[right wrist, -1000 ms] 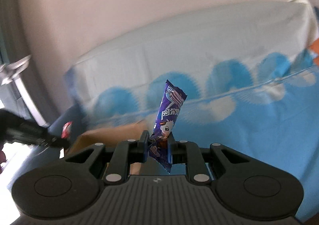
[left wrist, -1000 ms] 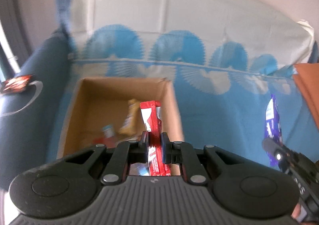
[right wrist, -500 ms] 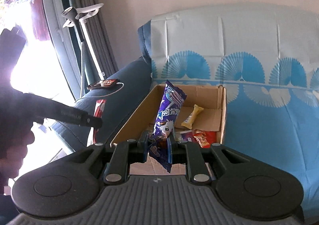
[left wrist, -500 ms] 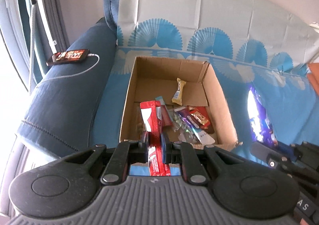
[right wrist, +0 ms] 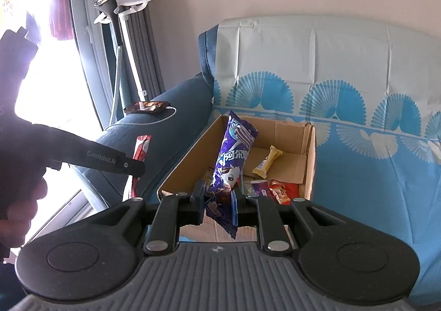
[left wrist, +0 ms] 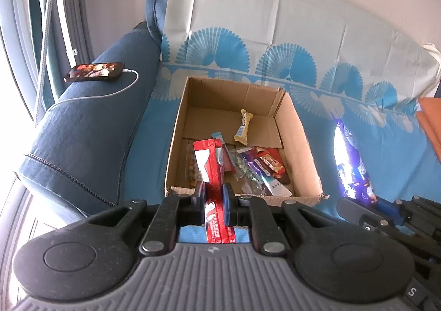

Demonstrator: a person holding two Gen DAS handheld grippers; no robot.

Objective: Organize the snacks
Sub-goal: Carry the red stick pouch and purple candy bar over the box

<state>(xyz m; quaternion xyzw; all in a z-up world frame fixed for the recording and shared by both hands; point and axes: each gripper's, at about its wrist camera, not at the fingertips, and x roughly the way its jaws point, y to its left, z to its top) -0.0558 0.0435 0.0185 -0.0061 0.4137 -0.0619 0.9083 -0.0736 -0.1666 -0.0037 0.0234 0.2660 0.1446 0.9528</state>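
Pale wall and grey curtains (right wrist: 132,35) by a bright window frame the scene, and a standing rack with a white hanger (right wrist: 121,8) is seen beside them. Below, a dark blue sofa (left wrist: 82,140) is draped with a light cloth printed with blue fans (left wrist: 275,43), and a phone (left wrist: 95,71) on a white cable lies on the armrest. On the covered seat an open cardboard box (left wrist: 303,134) is set, already holding several snacks, among them a yellow bar (left wrist: 244,126) lying apart toward the back.

The step in hand is judged to be delivery: both grippers are loaded and poised at the near edge of the box. A red packet (left wrist: 210,165) is clamped upright between the closed fingers of the left gripper (left wrist: 214,200), and a purple packet (right wrist: 234,154) is pinched near its lower end by the right gripper (right wrist: 219,202).

Next, each gripper would need to be carried forward over the box opening and lowered, and the fingers opened so that the packets drop inside, clear of the near wall.
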